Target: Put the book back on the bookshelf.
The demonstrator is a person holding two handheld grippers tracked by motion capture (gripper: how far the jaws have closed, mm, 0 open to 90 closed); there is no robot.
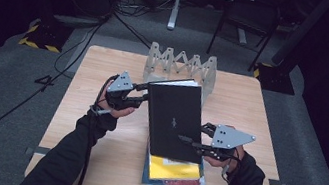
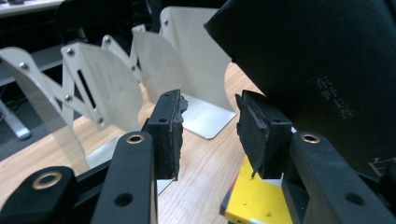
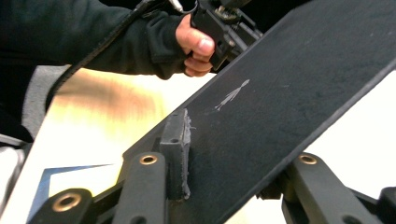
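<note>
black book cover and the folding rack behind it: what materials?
Black book: matte, finely grained cover, probably cloth or textured paper over board; pale printed figure, no glare. Rack: likely satin sheet metal; thin whitish panels, riveted joints, soft sheen. Could be plastic.

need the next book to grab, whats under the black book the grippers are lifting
Under the black book lies a stack: a yellow book on top, a red one below it, then a bluish one. The black book covers their far halves, so titles stay hidden.
</note>
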